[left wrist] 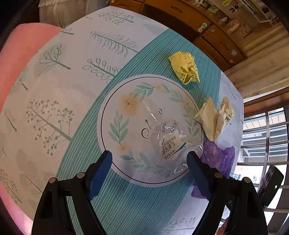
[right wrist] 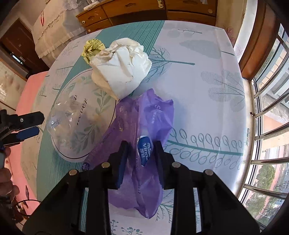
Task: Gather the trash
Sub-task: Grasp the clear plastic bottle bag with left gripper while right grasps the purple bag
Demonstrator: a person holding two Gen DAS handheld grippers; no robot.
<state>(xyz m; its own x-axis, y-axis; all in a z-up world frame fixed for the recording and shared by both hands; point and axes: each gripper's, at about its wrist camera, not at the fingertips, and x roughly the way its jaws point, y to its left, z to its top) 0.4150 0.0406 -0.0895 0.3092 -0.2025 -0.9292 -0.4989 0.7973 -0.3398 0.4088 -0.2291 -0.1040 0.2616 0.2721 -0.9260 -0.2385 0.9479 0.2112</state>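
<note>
Two grippers: one per hand, both over a table (right wrist: 198, 90) with a leaf-and-tree printed cloth.
Right gripper (right wrist: 140, 153): jaws narrowed onto a raised fold of the purple plastic bag (right wrist: 144, 115), the pads touching it on both sides; the fold shows a blue and white label.
Purple plastic bag: spread on the cloth under and ahead of the right gripper, its far end touching the white crumpled paper (right wrist: 122, 72); in the left wrist view it lies behind the right-hand finger (left wrist: 222, 157).
Left gripper (left wrist: 150, 159): fingers spread wide, hovering above the printed round emblem (left wrist: 126, 108), nothing between the pads; in the right wrist view it enters from the left edge (right wrist: 38, 124).
Clear plastic wrapper (left wrist: 171, 144): lies on the emblem, just ahead of the left gripper's right-hand finger, printed label facing up; whether it touches the finger cannot be told.
White crumpled paper: at the emblem's rim, between the purple bag and the yellow paper (left wrist: 186, 69).
Yellow paper: crumpled, on the teal striped band, just behind the white wad (right wrist: 93, 48).
Surroundings: wooden drawers (right wrist: 144, 9) beyond the table, barred window (right wrist: 267, 126) to the right.
</note>
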